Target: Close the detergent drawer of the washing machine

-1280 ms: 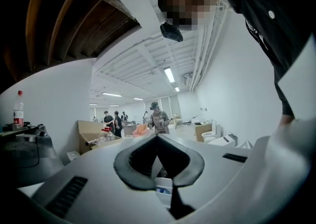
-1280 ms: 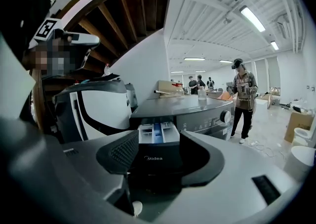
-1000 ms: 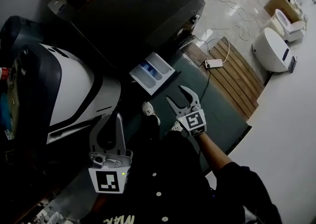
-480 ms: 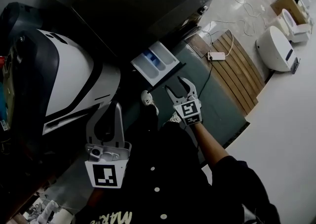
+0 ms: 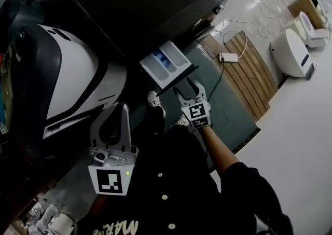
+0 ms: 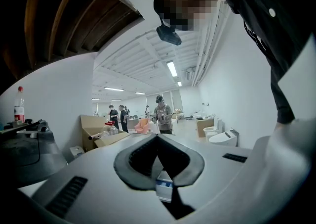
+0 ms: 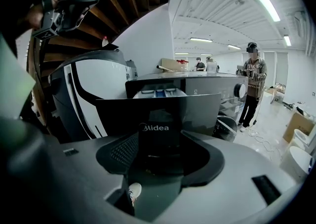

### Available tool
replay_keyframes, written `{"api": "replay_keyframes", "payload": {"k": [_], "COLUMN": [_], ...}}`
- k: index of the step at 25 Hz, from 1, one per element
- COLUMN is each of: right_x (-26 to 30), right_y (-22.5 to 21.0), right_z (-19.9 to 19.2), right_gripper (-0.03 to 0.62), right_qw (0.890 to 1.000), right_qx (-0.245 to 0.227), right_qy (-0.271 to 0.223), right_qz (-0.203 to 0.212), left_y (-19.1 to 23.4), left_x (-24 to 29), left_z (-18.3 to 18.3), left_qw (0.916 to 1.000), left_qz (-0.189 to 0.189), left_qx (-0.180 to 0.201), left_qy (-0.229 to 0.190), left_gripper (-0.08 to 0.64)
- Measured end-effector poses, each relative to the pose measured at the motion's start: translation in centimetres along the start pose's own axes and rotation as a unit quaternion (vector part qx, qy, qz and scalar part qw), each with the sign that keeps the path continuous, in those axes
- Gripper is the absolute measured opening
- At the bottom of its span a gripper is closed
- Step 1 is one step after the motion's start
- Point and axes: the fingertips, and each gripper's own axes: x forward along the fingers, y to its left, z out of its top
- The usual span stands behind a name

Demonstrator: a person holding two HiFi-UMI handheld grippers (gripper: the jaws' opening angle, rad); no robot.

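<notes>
Because the detergent drawer (image 5: 165,66), pulled out of the washing machine (image 5: 155,5) at centre frame, looks light and stiff, its front panel should take a push from the right gripper (image 5: 183,86), jaws apart just below it, while the left gripper (image 5: 121,109) sits pinched together, empty.

A wooden slatted platform (image 5: 251,78) lies on a pale, glossy floor (image 5: 301,140). A white power strip (image 5: 228,57) rests at the platform's far end, and cables (image 5: 258,1) trail over the floor beyond it. To the platform's right stand white toilets (image 5: 289,52) and a cardboard box (image 5: 302,4). A dark green mat (image 5: 231,107) lies along its left. Strip lights (image 7: 266,4) cross the white ceiling above.
</notes>
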Motion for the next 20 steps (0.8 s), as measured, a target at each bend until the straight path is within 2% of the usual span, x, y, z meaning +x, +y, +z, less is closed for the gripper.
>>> {"api": "replay_keyframes", "payload": {"k": [9,20], "right_x": [0.5,2.0], "right_y": [0.0,-0.1], "right_z": [0.1,1.4], "right_gripper": [0.265,0.276], "right_qw": [1.0,1.0], "right_qx": [0.0,-0.009], "right_qy": [0.018,0.012], "right_qz": [0.002,0.001], "left_y": [0.9,1.6], "left_x": [0.5,1.3], "left_z": [-0.6,-0.8], "left_qw": [0.9999,0.9997], "left_qz": [0.003,0.001], "left_qx": [-0.011,-0.026], "left_qy": [0.001,0.001], "left_gripper": [0.015,0.015]}}
